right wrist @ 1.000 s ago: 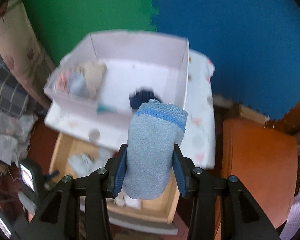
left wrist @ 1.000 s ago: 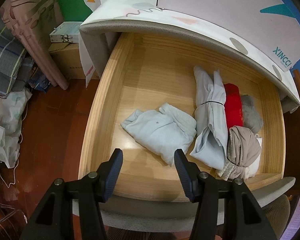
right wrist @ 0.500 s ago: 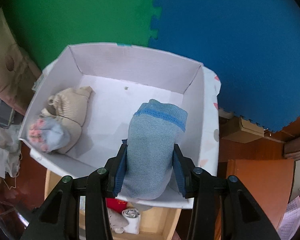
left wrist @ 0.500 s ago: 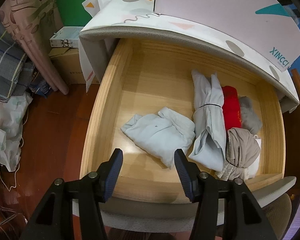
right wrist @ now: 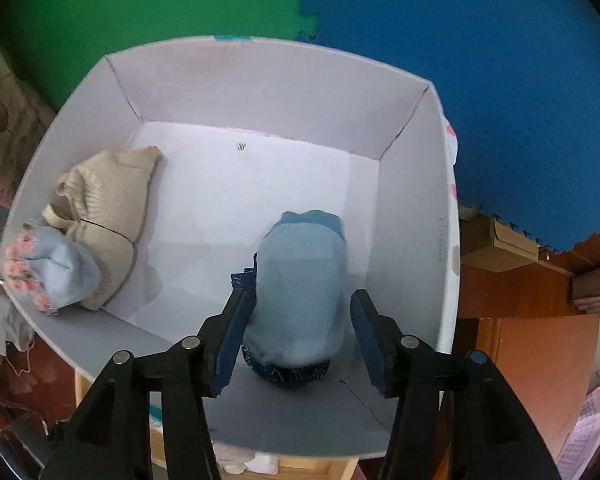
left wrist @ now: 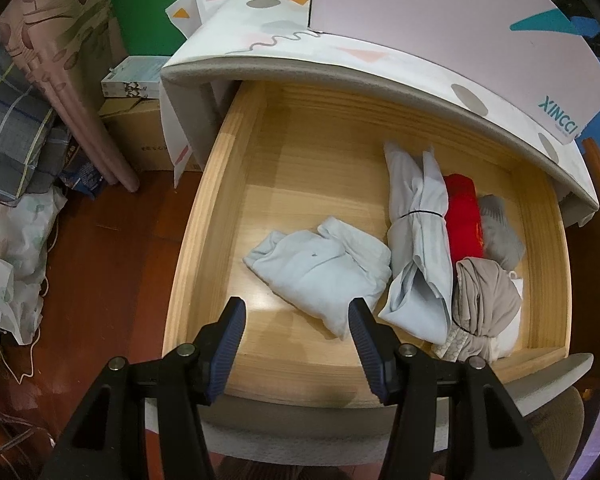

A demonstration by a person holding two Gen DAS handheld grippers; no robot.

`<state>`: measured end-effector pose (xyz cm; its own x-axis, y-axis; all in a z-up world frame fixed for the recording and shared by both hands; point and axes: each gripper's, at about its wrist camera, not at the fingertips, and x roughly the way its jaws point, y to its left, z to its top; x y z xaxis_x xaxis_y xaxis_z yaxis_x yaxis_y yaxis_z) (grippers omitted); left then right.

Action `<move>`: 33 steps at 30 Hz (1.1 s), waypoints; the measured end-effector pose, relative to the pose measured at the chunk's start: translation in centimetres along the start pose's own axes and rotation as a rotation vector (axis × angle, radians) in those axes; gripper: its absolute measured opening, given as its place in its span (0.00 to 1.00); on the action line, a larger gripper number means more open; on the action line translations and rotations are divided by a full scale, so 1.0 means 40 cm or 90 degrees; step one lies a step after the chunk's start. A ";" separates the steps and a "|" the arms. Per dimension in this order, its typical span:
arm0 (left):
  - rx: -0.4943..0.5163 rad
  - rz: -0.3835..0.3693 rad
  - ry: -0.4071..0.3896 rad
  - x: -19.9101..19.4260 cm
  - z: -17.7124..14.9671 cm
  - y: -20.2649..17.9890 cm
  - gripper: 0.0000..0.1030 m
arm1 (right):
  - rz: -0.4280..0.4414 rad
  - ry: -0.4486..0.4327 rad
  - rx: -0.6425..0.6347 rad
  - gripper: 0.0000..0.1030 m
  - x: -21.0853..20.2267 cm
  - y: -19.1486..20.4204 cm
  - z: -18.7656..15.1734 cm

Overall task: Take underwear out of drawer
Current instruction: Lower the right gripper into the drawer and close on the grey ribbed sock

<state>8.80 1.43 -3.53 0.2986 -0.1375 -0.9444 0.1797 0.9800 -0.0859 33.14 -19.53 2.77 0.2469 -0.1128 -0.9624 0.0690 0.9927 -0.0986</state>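
My right gripper [right wrist: 298, 320], jaws spread, drops the blue roll [right wrist: 300, 288] into the box [right wrist: 412, 208]; my left gripper [left wrist: 296, 332] hangs open and empty above the drawer [left wrist: 196, 240], ready for the next piece.

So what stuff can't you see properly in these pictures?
- Right wrist view: the dark blue item is mostly covered by the light blue bundle, which looks blurred.
- Right wrist view: the drawer is almost all hidden under the white box.
- Left wrist view: the white item hides behind the beige bundle.
- Left wrist view: the drawer's back is covered by the patterned top.
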 end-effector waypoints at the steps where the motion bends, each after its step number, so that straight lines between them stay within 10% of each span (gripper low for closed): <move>1: -0.002 -0.001 0.001 0.001 0.000 0.001 0.53 | 0.002 -0.008 -0.002 0.53 -0.021 -0.003 -0.006; 12: 0.000 0.009 0.005 0.001 0.001 0.003 0.53 | 0.075 0.003 -0.064 0.53 -0.153 -0.011 -0.230; 23: -0.010 0.012 0.025 0.013 0.001 0.012 0.53 | 0.100 0.130 -0.037 0.53 0.128 -0.001 -0.449; 33: -0.005 0.007 0.030 0.016 0.003 0.012 0.53 | 0.079 0.064 0.052 0.53 0.270 -0.002 -0.441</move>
<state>9.20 1.79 -4.13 0.2556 -0.1193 -0.9594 0.1684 0.9827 -0.0773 18.74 -20.07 -12.07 0.1604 0.0199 -0.9868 0.1233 0.9916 0.0401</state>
